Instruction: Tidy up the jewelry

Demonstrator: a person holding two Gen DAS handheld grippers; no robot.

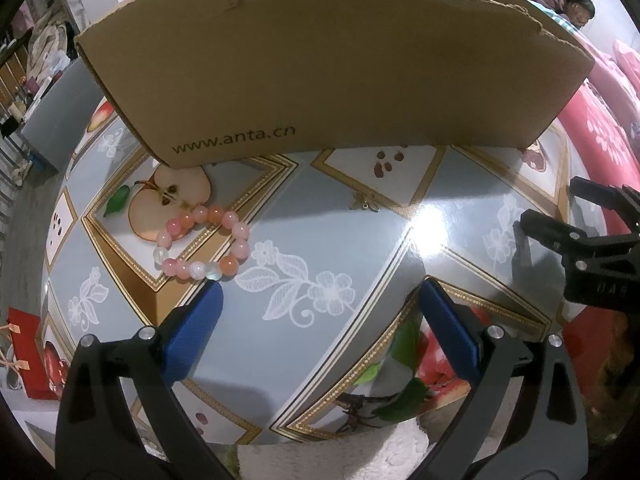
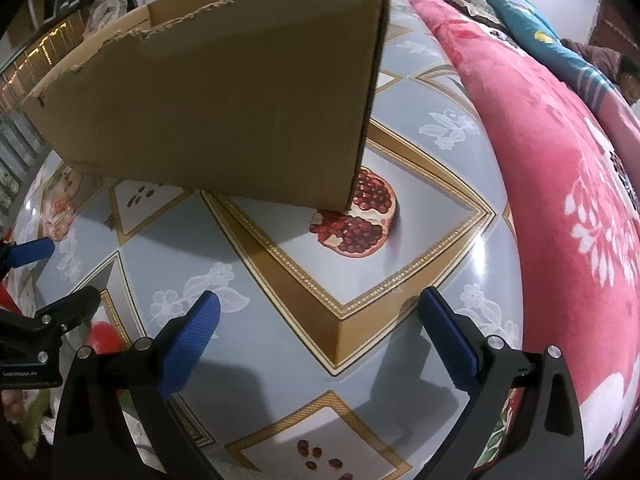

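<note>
A bracelet [image 1: 204, 244] of pink, orange and clear beads lies flat on the patterned tablecloth [image 1: 320, 240], over a printed apple slice. It also shows at the far left of the right wrist view, bracelet [image 2: 60, 212]. My left gripper [image 1: 320, 292] is open, and its left blue pad [image 1: 196, 328] sits just below and beside the beads, with nothing between the fingers. A small gold charm [image 1: 365, 204] lies near the front of the cardboard box [image 1: 320, 72]. My right gripper [image 2: 320, 298] stands open and empty above the cloth, in front of the box [image 2: 220, 112] corner.
The open-topped box with torn edges stands at the back of the table. A pink floral blanket [image 2: 560, 200] runs along the right side. A red gift bag [image 1: 24, 352] sits off the table's left edge. A person [image 1: 576, 4] lies in the far background.
</note>
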